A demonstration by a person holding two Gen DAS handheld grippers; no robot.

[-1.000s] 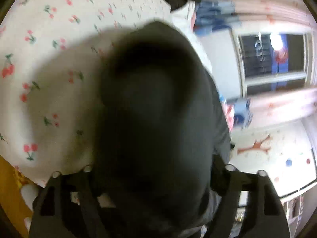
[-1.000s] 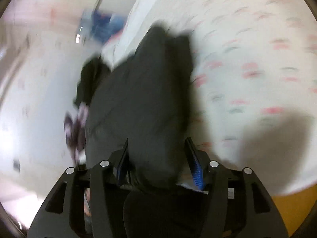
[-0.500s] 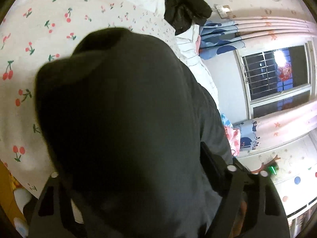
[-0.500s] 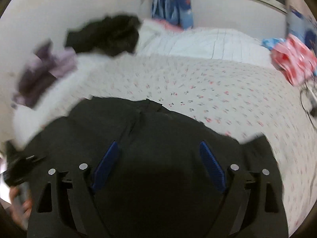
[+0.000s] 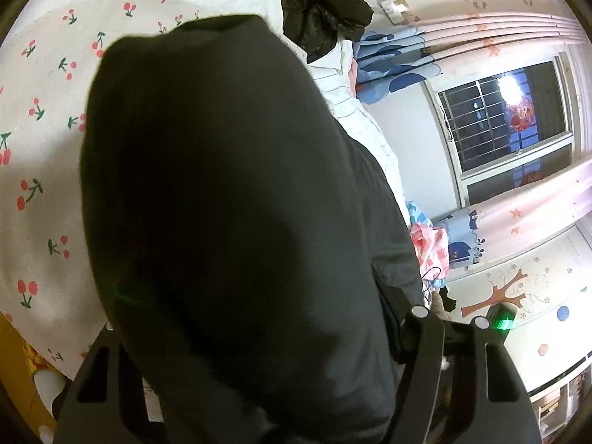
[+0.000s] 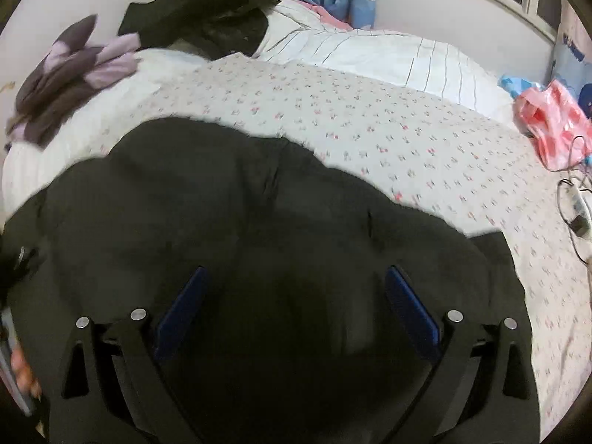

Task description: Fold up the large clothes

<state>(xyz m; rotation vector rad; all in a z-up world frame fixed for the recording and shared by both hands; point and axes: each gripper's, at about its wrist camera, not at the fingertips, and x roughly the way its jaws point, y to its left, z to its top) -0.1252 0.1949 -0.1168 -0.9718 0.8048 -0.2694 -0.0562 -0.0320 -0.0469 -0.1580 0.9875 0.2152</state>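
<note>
A big black garment (image 6: 229, 222) lies bunched on the cherry-print bedsheet (image 6: 370, 125). In the left wrist view the same garment (image 5: 222, 185) mounds up right before the camera and fills the space between the jaws of my left gripper (image 5: 251, 314). Those jaws are closing, and the cloth hides the pads. My right gripper (image 6: 296, 270) hovers just over the garment with its blue pads (image 6: 407, 303) far apart and still opening; cloth lies beneath them and neither pad presses on it.
Dark and purple clothes (image 6: 74, 70) are heaped at the bed's head beside a white striped quilt (image 6: 388, 59). A pink bag (image 6: 551, 122) and cables (image 6: 577, 207) lie at the right edge. A person's hand (image 6: 22, 370) shows at lower left. Beyond are a window (image 5: 503, 118) and curtains.
My right gripper has let go of the garment, opened wide and swung to face across the bed. The garment has come down onto the sheet and spread. My left gripper's jaws have narrowed.
</note>
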